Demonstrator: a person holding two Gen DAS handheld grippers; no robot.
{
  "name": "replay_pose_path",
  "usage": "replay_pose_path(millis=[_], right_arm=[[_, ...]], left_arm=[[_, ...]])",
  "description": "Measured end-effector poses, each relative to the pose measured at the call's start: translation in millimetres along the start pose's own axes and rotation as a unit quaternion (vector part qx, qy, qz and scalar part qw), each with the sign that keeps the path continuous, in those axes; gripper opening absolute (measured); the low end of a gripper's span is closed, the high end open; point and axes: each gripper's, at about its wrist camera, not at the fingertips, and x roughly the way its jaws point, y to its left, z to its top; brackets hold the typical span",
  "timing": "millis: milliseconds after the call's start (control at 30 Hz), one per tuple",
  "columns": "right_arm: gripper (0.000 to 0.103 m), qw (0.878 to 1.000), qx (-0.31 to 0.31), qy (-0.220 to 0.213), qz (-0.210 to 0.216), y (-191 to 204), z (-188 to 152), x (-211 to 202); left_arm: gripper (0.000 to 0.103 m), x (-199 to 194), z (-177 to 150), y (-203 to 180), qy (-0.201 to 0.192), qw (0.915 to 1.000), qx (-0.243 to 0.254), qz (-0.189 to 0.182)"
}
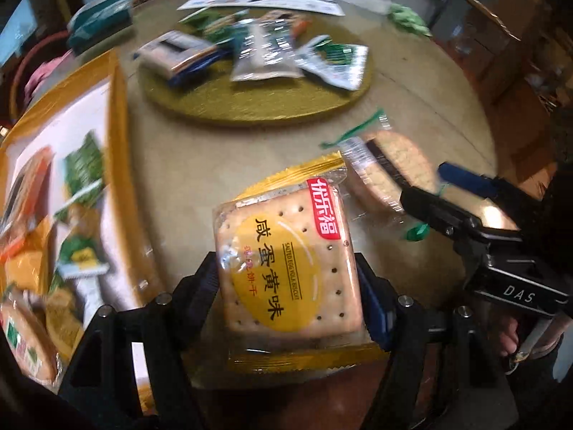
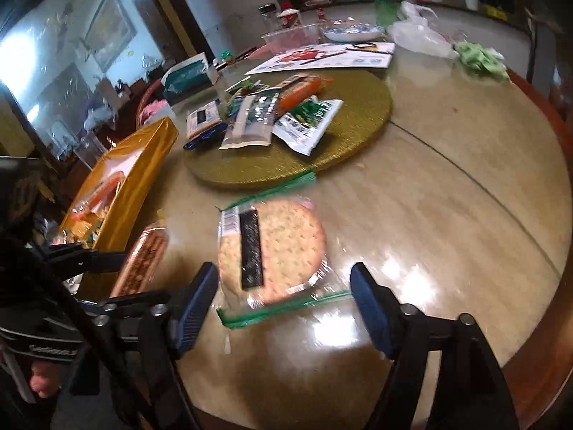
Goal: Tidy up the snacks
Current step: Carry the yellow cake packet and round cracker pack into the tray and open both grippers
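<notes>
My left gripper (image 1: 290, 283) is shut on a yellow-wrapped square salted-egg biscuit packet (image 1: 286, 265), its pads pressing both sides, held above the table beside an open yellow box (image 1: 118, 136) with several snacks inside. In the right wrist view the same packet (image 2: 143, 261) shows edge-on in the left gripper (image 2: 121, 276), next to the yellow box (image 2: 143, 165). A round cracker packet (image 2: 275, 251) in clear wrap with green edges lies flat on the table. My right gripper (image 2: 283, 301) stands open around its near end, the right pad clearly apart from it. In the left wrist view that round cracker packet (image 1: 390, 168) lies just ahead of the right gripper (image 1: 429, 186).
A round gold mat (image 2: 358, 107) carries several loose snack packets (image 2: 258, 118). Behind it lie a printed leaflet (image 2: 322, 57), a teal tissue pack (image 2: 186, 75), a plastic bag (image 2: 419, 36), a green cloth (image 2: 480, 57) and a bowl (image 2: 354, 32). The table's brown rim (image 2: 551, 322) curves along the right.
</notes>
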Motion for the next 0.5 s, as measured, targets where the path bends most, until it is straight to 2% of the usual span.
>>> replay_pose_path(millis=[100, 233, 267, 367, 500], right_arm=[[0.080, 0.999, -0.044, 0.005, -0.012, 18.4, 7.5, 10.3], [0.081, 0.994, -0.093, 0.031, -0.057, 31.7, 9.9, 32.8], [0.081, 0.992, -0.106, 0.026, -0.069, 33.4, 7.5, 33.1], [0.080, 0.992, -0.104, 0.020, -0.069, 26.9, -1.9, 26.0], [0.076, 0.995, -0.077, 0.008, -0.069, 11.2, -9.5, 14.1]], left_arm=[[0.072, -2.9, -4.4, -2.0, 0.002, 1.0000, -0.001, 0.006], [0.072, -3.6, -4.9, -0.8, -0.001, 0.9999, 0.000, 0.010], [0.072, -2.1, -5.1, -0.7, -0.001, 0.9999, 0.002, 0.013], [0.072, -0.3, -6.2, -5.8, -0.001, 0.9997, 0.012, 0.021], [0.073, 7.2, -6.6, -15.9, 0.000, 0.9982, 0.025, 0.054]])
